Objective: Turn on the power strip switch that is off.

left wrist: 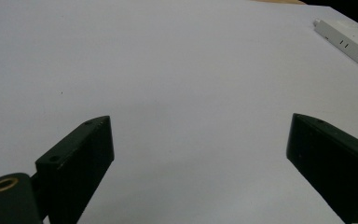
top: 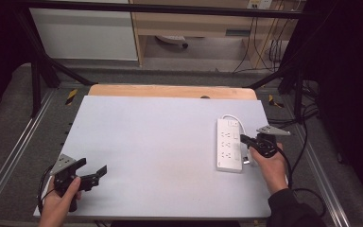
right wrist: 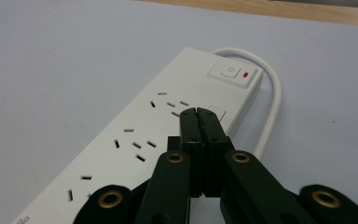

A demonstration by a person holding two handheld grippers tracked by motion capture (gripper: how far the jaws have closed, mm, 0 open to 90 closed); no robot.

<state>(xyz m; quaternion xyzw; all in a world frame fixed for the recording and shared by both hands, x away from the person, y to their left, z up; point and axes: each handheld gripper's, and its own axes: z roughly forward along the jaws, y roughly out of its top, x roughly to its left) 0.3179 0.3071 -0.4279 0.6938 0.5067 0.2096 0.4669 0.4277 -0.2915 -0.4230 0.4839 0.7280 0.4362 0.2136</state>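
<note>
My right gripper sits at the right of the high view, at the right edge of the white power strip, which lies lengthwise on the pale table in the right half of that frame. In the right gripper view the two black jaws are pressed flat together with nothing between them, their tips over the strip's top face just below its switch, which shows a small red mark in the upper right of the frame; I cannot tell whether the tips touch the plastic. The strip's white cord loops out behind it. My left gripper rests at the lower left of the high view, jaws spread wide over bare table, well apart from the strip.
</note>
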